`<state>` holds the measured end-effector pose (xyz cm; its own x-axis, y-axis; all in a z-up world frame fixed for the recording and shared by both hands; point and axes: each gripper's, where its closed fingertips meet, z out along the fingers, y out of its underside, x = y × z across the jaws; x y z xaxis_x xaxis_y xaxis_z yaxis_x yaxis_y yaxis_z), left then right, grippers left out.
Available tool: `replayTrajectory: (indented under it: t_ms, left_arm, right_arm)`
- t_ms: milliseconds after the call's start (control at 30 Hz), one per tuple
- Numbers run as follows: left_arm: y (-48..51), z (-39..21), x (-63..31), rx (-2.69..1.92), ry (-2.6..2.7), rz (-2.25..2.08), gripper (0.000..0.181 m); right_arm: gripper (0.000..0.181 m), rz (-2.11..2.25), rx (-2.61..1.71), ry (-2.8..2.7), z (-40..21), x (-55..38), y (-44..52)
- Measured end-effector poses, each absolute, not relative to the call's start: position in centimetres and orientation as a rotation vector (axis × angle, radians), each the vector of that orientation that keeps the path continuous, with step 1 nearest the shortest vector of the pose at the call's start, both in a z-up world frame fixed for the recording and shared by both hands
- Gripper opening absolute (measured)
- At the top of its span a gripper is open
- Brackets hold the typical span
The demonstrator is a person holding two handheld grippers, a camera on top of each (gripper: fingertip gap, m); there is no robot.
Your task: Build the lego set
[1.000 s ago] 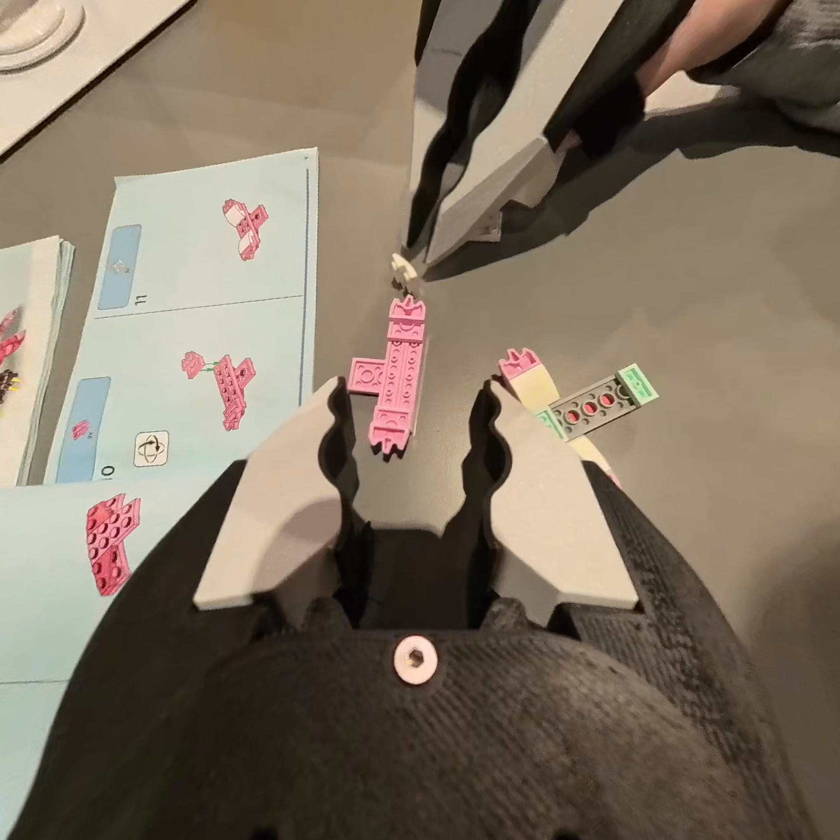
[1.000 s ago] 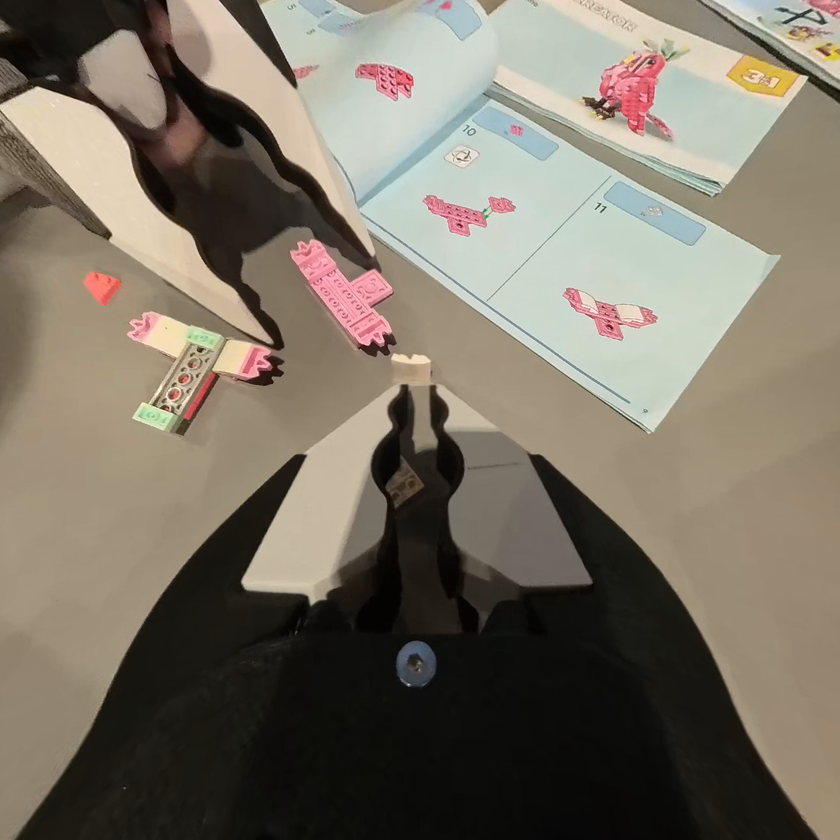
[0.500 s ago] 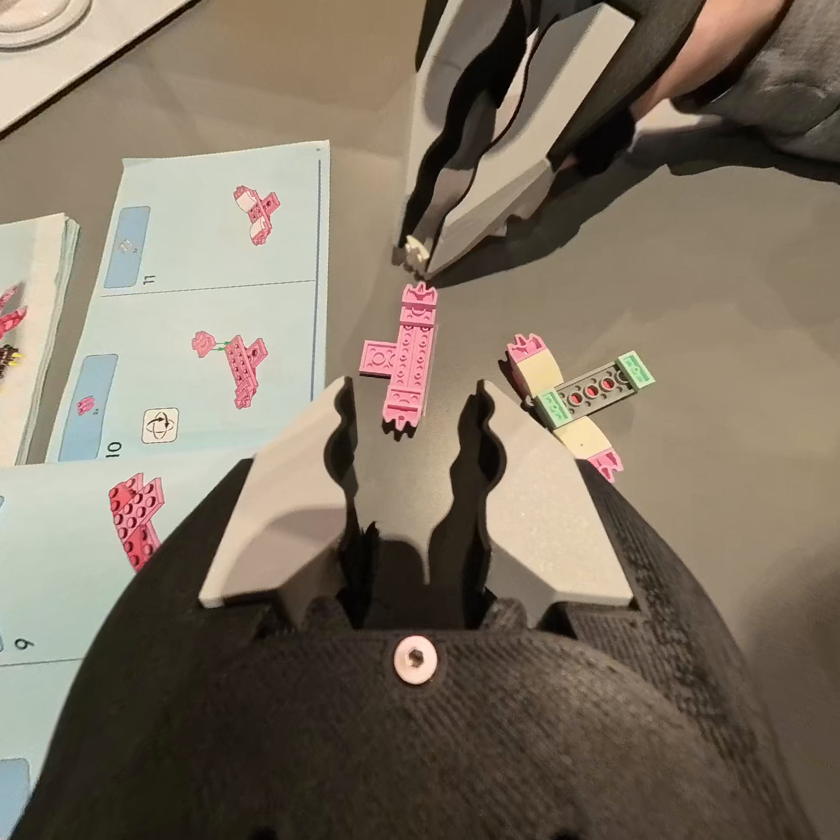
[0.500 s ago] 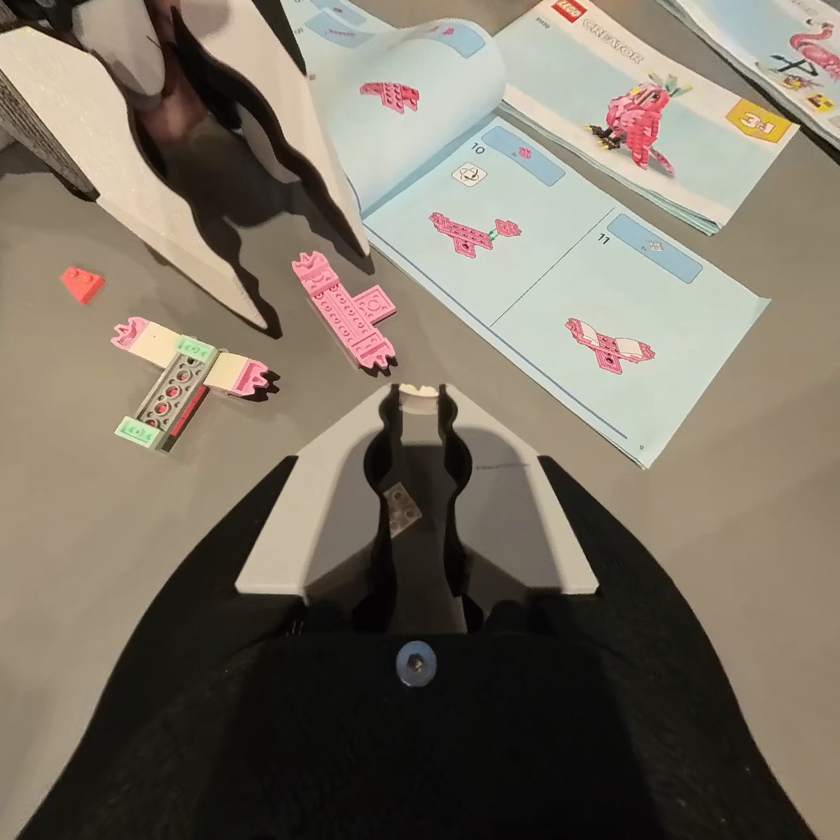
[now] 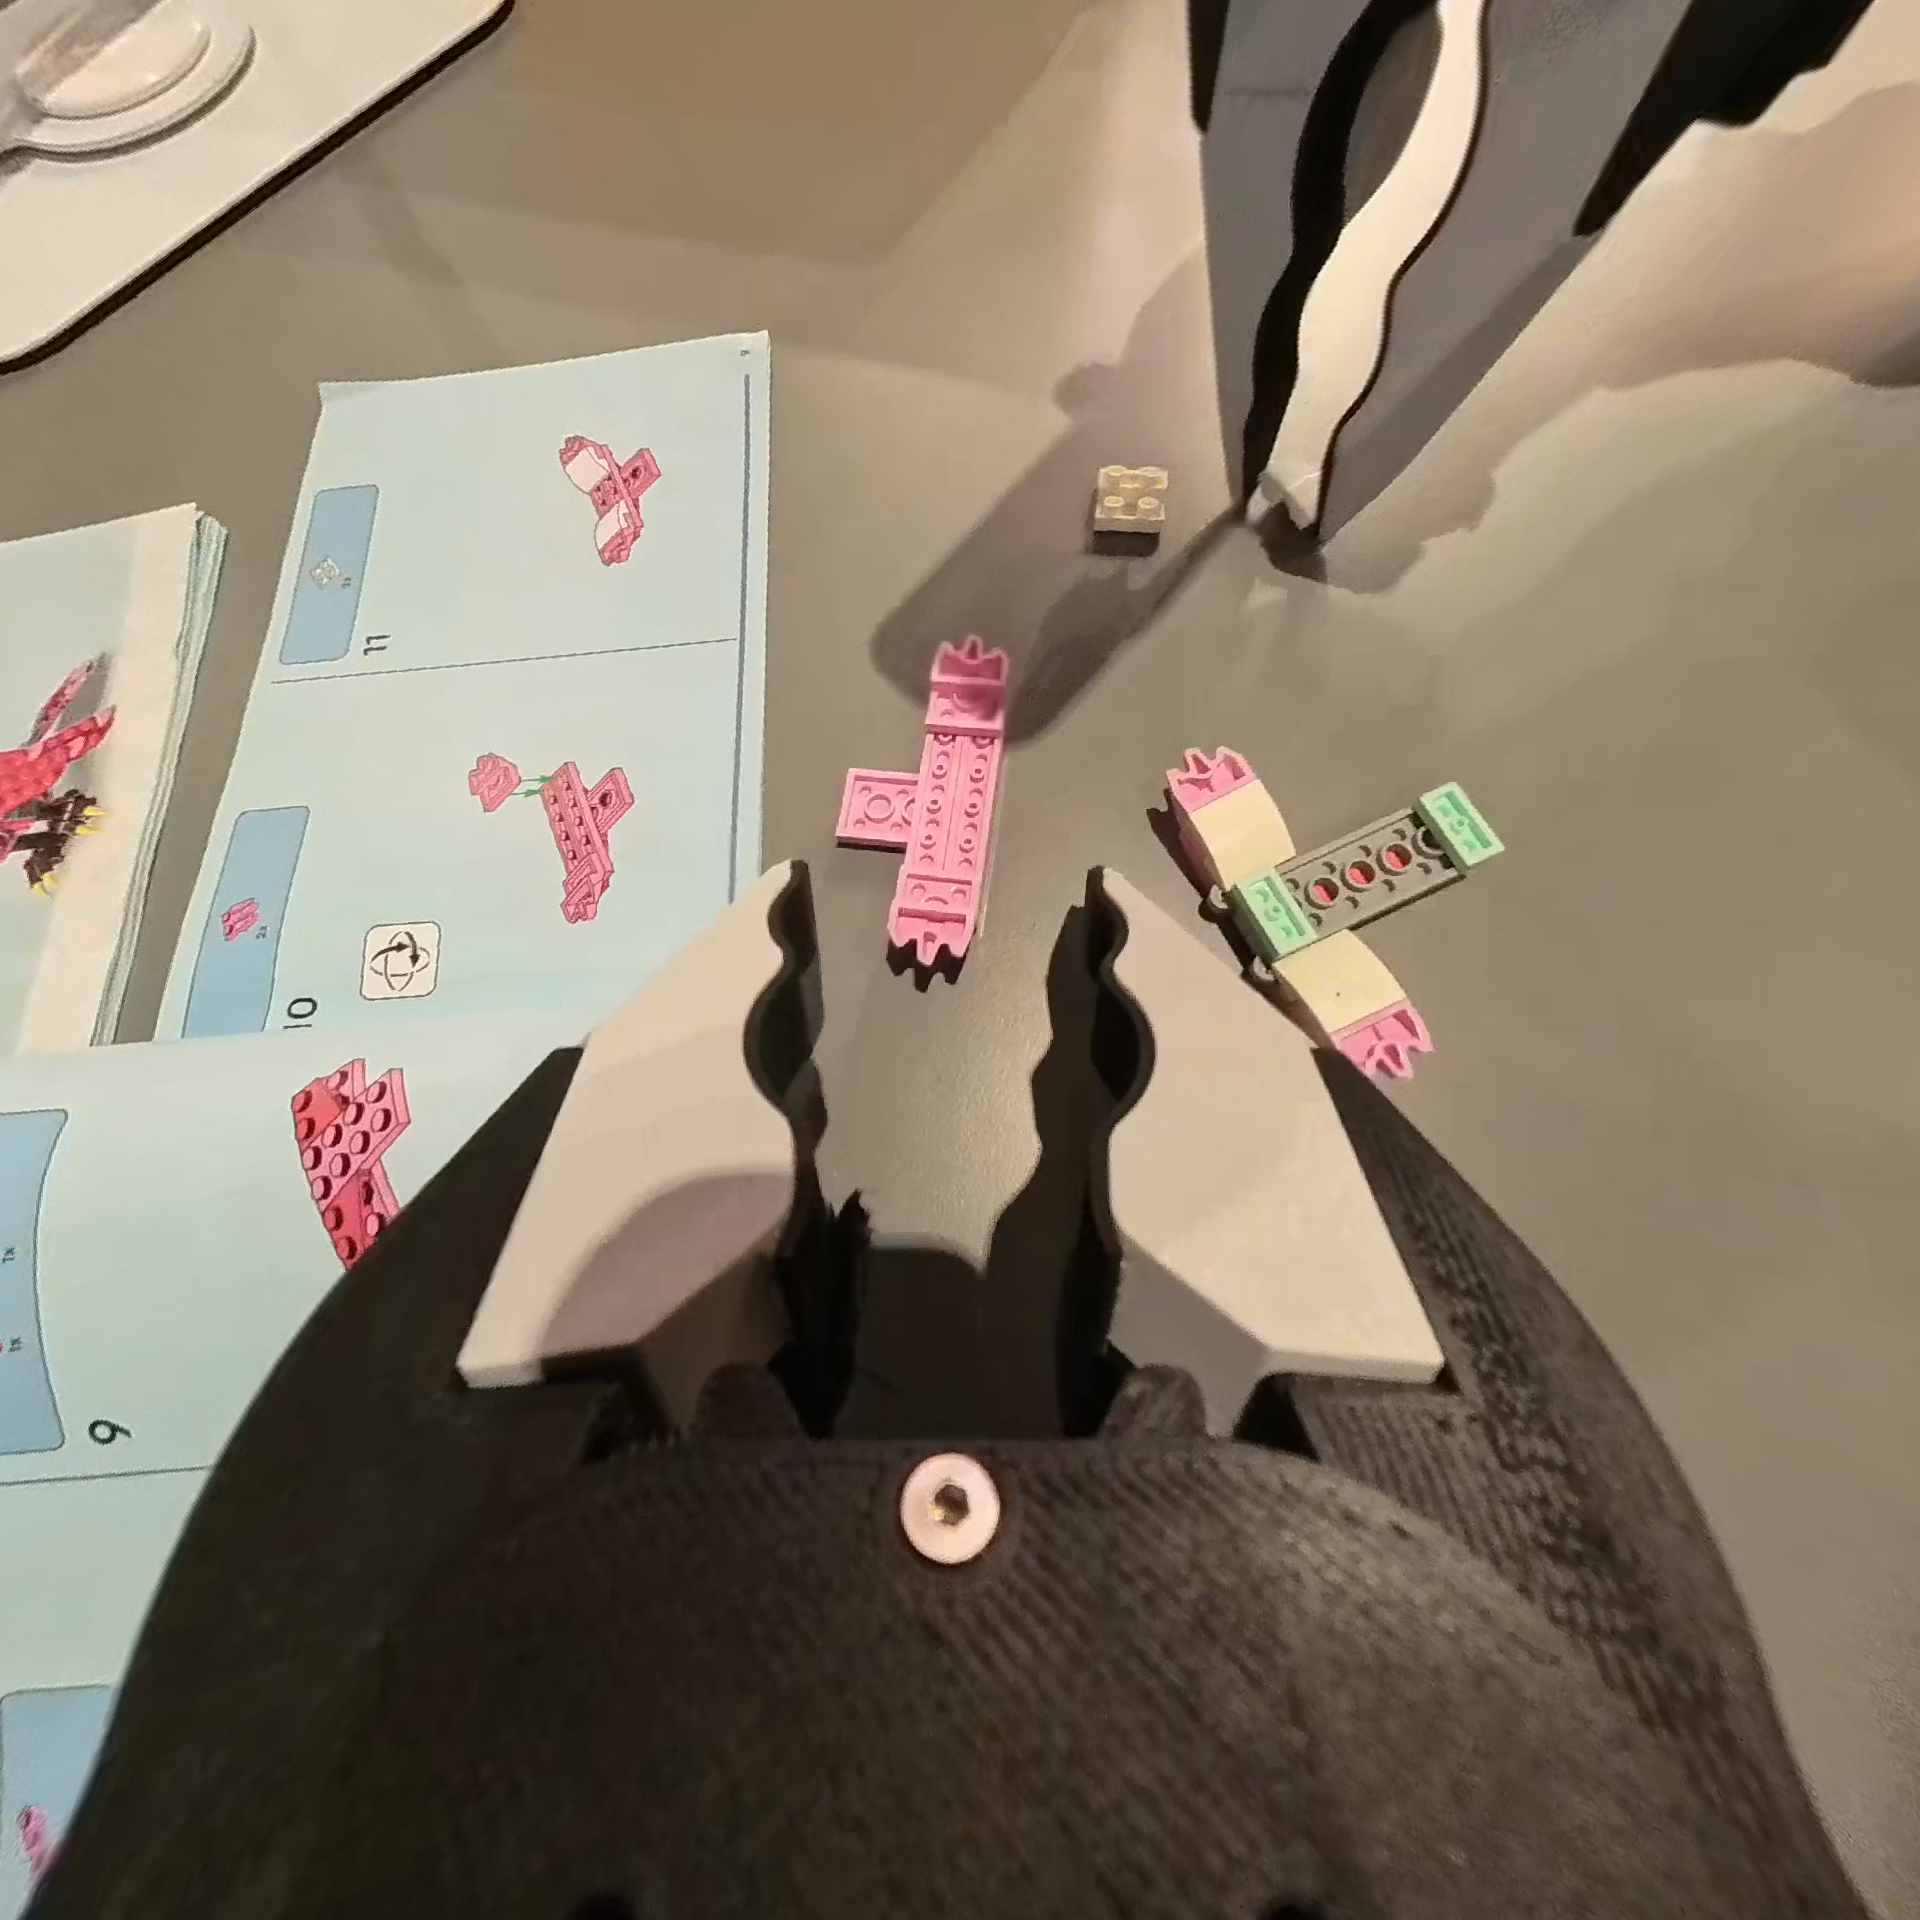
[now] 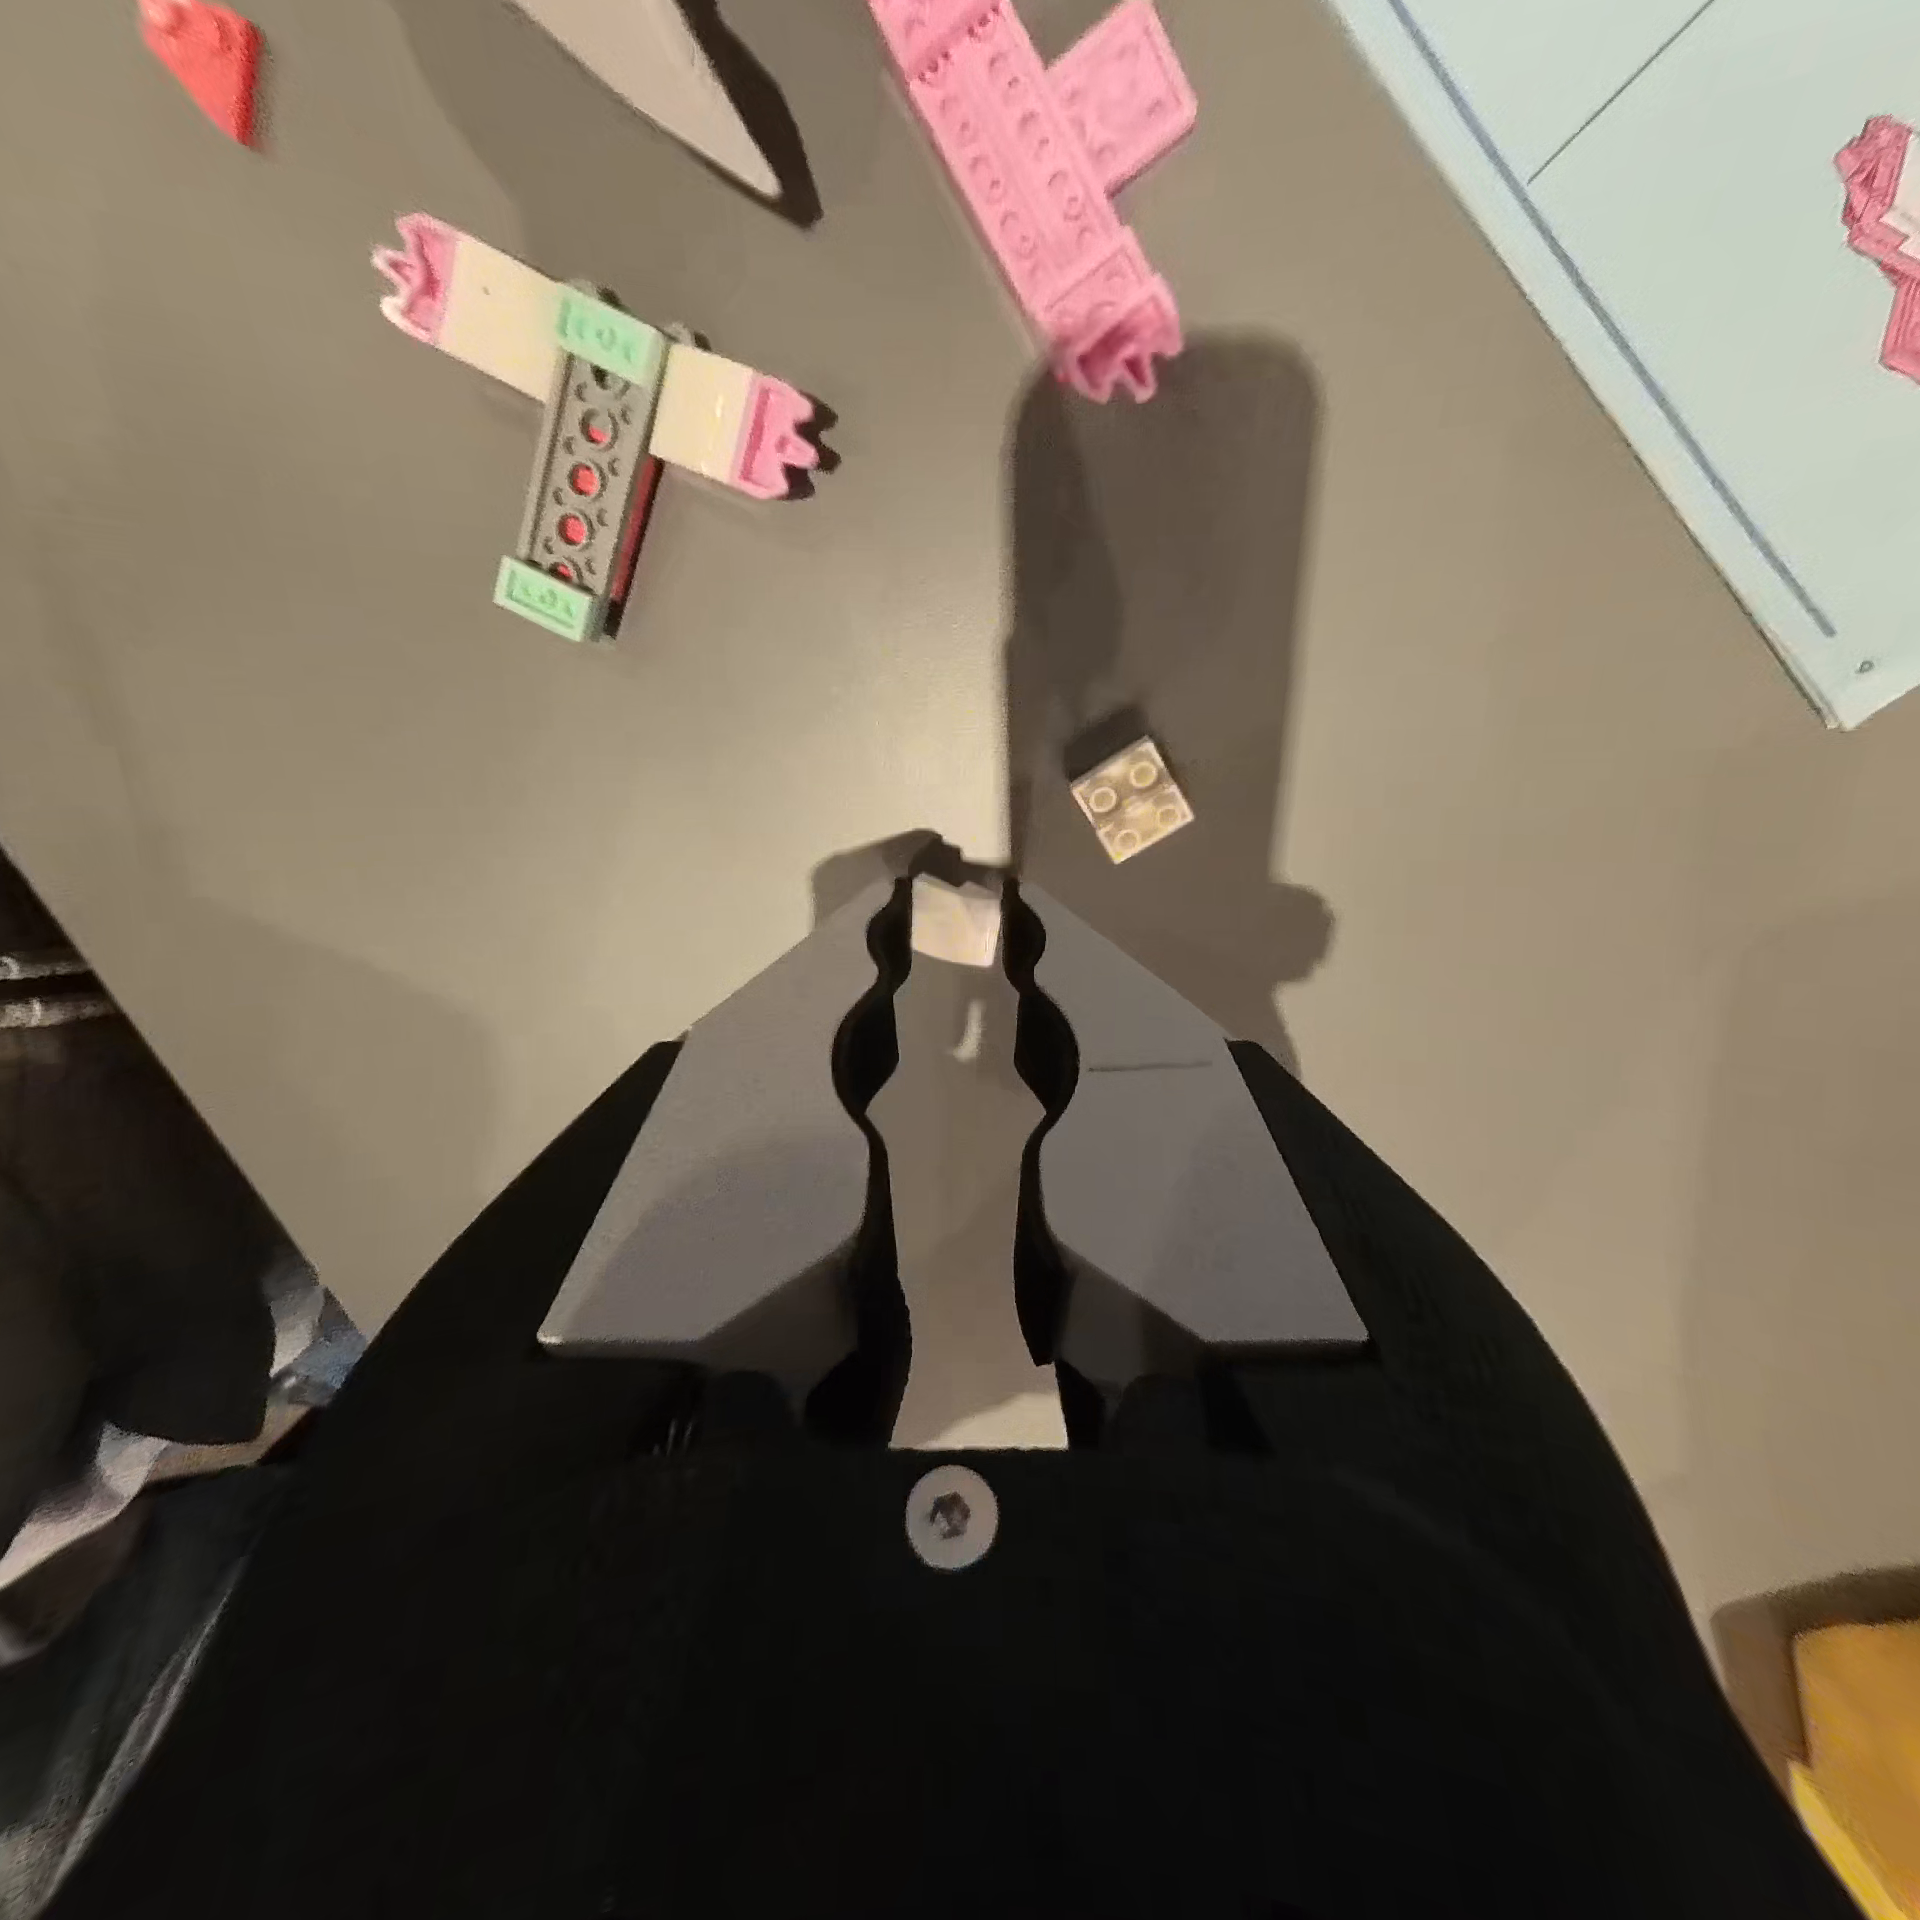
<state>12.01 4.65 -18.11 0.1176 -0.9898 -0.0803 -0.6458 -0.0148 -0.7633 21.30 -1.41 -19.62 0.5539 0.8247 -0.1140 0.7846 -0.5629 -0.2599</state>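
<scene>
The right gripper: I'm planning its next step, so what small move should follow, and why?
Probably carry the small white piece that the right gripper pinches over to the pink plate assembly, which lies free on the table ahead; the left gripper is open beside it.

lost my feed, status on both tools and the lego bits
Left tool open, empty, over pink plate assembly. Right tool shut on small white piece. White 2x2 brick loose alongside.

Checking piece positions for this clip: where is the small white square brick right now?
The white square brick lies studs-up on the grey table, just left of the right gripper tips in the left wrist view, beyond the pink plate assembly.
</scene>
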Motion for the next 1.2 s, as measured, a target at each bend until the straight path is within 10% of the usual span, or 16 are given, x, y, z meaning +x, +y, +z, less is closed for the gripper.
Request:
replayTrajectory:
  t_ms: [300, 733, 1200]
  left_arm:
    - [4.6, -17.5, 11.8, -1.702, 1.598, -0.666, 0.053]
    - [2.8, -15.2, 12.7, -1.522, 1.604, -0.808, 0.061]
    - [6.1, -15.0, 13.2, -0.999, 1.613, 0.160, 0.046]
  right_arm:
    - [0.047, 0.469, -2.173, -1.376, -17.1, 17.0, 3.5]
    - [0.017, 0.789, -1.994, -1.358, -18.7, 14.6, 5.4]
    - [0.015, 1.180, -1.834, -1.020, -13.2, 15.6, 4.7]
